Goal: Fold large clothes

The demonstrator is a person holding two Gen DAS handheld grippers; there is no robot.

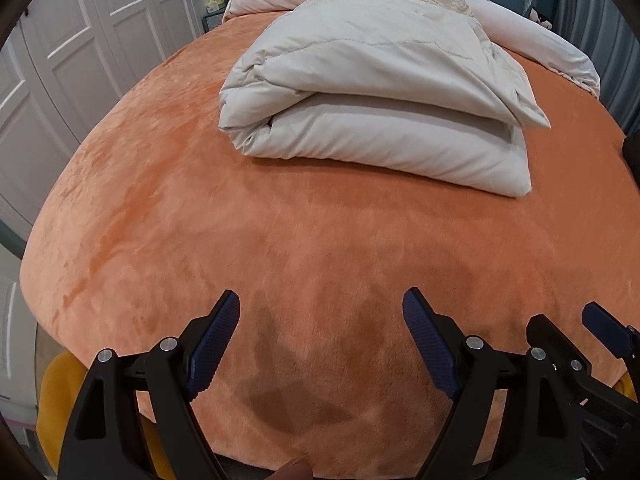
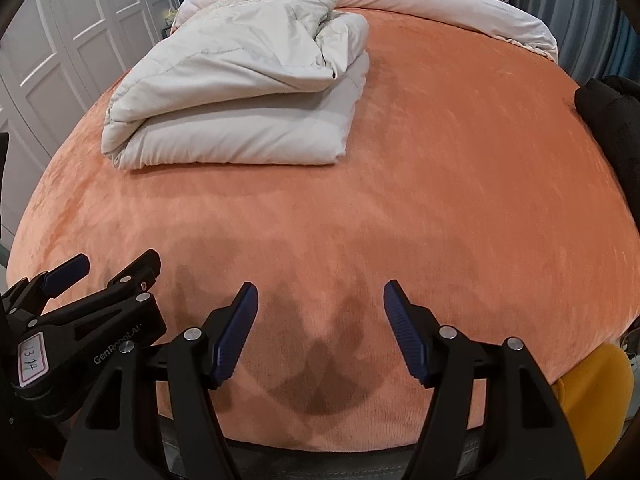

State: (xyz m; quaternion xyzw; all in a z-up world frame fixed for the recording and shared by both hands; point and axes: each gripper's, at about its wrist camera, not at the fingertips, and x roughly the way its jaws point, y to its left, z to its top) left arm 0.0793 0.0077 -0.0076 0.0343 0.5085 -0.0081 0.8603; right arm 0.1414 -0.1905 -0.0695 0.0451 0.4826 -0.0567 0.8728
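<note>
A large off-white padded garment (image 1: 368,92) lies folded into a thick bundle on the orange plush bed cover (image 1: 160,240); it also shows in the right wrist view (image 2: 236,104), at upper left. My left gripper (image 1: 320,320) is open and empty, hovering over the near edge of the bed, well short of the bundle. My right gripper (image 2: 320,312) is open and empty too, side by side with the left one. The right gripper shows at the right edge of the left wrist view (image 1: 560,332), and the left gripper at the left of the right wrist view (image 2: 116,270).
A pale pink duvet (image 2: 440,4) is bunched along the head of the bed. A dark garment (image 2: 612,120) lies at the bed's right edge. White wardrobe doors (image 1: 80,40) stand on the left. Something yellow (image 2: 596,380) sits below the bed's near corner.
</note>
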